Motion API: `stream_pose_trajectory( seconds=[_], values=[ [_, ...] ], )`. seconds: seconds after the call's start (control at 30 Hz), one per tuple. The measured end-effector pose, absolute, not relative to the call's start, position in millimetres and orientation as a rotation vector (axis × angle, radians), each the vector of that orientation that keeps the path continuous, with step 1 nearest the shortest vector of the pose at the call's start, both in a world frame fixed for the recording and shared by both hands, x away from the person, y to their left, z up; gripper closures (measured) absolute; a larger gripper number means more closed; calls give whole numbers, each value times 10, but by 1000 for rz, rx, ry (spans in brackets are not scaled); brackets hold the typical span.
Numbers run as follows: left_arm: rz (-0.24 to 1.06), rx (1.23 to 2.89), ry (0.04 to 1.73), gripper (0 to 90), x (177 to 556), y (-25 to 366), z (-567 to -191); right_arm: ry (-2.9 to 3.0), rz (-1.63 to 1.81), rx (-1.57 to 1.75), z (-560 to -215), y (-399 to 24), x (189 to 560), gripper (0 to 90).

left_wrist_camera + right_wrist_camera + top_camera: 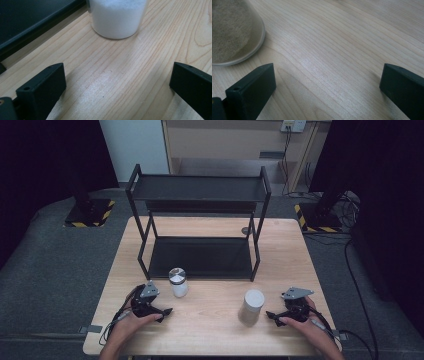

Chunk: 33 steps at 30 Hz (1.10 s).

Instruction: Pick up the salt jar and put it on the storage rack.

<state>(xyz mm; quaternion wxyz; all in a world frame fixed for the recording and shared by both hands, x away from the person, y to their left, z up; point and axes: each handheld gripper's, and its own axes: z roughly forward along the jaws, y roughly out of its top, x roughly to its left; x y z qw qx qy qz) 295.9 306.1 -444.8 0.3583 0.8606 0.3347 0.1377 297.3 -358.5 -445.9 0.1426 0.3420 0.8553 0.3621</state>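
Dim surroundings, evenly lit table [210, 320] with soft glare; close views slightly blurred.

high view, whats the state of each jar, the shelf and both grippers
jar with white powder: upright, lid on, free on the table
jar with beige powder: upright, lid on, free
black shelf rack: upright, both tiers bare
left gripper: open, nothing held
right gripper: open, nothing held
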Motion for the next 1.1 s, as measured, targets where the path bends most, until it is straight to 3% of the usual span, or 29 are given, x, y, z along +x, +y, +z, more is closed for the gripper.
stream_pose_trajectory(
  seconds=[1.1],
  values=[
    [380, 2149, 785, 10, 2936, 3012, -4431, 2468, 1045, 986, -4459, -3585, 2974, 12]
  ],
)
